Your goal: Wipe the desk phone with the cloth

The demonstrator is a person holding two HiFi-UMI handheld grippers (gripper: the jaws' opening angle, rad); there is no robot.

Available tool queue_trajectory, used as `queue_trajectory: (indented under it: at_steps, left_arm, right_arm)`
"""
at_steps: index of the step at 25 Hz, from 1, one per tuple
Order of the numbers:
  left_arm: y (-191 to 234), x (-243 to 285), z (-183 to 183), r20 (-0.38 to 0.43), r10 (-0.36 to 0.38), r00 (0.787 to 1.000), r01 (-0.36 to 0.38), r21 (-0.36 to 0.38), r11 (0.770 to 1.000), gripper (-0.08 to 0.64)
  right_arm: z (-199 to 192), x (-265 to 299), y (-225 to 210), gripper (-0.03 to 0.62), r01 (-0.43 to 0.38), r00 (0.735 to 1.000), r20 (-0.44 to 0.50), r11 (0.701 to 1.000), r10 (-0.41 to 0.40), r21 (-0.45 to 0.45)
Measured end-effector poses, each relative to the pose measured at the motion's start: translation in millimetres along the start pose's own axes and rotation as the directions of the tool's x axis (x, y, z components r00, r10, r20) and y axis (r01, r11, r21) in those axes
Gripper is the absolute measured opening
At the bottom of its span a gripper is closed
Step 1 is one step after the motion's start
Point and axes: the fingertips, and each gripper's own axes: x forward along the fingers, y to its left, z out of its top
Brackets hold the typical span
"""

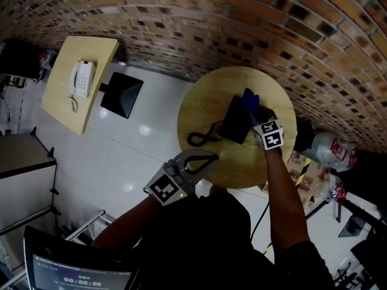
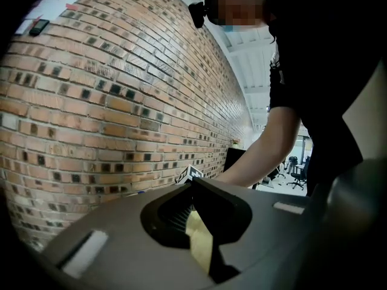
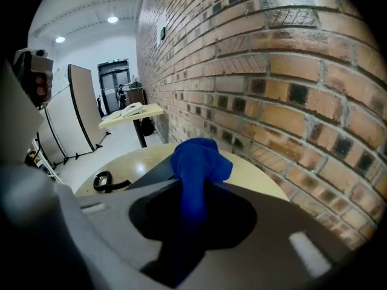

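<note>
A black desk phone (image 1: pixel 234 121) lies on the round wooden table (image 1: pixel 242 162), its coiled cord (image 1: pixel 202 139) trailing off to the left. My right gripper (image 1: pixel 253 109) is shut on a blue cloth (image 1: pixel 250 99) and holds it against the phone's far right edge. In the right gripper view the cloth (image 3: pixel 196 162) bulges out between the jaws above the phone (image 3: pixel 154 171). Over the table's near edge hovers my left gripper (image 1: pixel 211 157), its jaws together and holding nothing, apart from the phone.
A brick wall (image 1: pixel 254 23) curves close behind the table. At the far left, a rectangular table (image 1: pixel 66 101) carries a white phone (image 1: pixel 81 77), with a black stand (image 1: pixel 123 93) beside it. Bags and clutter (image 1: pixel 329 150) lie on the floor at right.
</note>
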Motion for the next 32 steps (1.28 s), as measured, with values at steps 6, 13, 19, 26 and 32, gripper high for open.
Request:
queue_trajectory:
  at_steps: [6,13,19,26,32]
  left_arm:
    - [0.9,-3.5,-3.5,-0.002,-0.008,1.0,0.008,-0.012,1.0,-0.015]
    - [-1.4,-4.6,-6.7,-0.013,-0.025,1.0,0.024,-0.008,1.0,-0.015]
    - [-4.7,-5.4,-10.0,-0.021,-0.036,0.999,0.036,-0.015,0.999,-0.015]
    - [-6.7,-11.7,-9.3,-0.02,-0.036,0.999,0.036,-0.014,0.999,-0.015]
    - [-3.9,-16.9,-8.3,-0.014,-0.018,1.0,0.018,-0.018,1.0,-0.015]
  right_arm:
    - [-19.1,-3.7,36.6,0.091,-0.055,0.997,-0.046,0.998,0.054,-0.022]
    - [-55.0,-8.0,84.6,0.091,-0.101,0.991,-0.091,0.995,0.1,-0.009]
    - [-87.3,-11.1,128.8,0.091,-0.17,0.974,-0.146,0.985,0.171,0.017]
    - [-75.9,-19.7,141.8,0.091,-0.187,0.976,-0.101,0.98,0.194,0.068]
    - [3.8,-12.4,75.7,0.091,-0.083,0.996,0.023,0.997,0.083,-0.008]
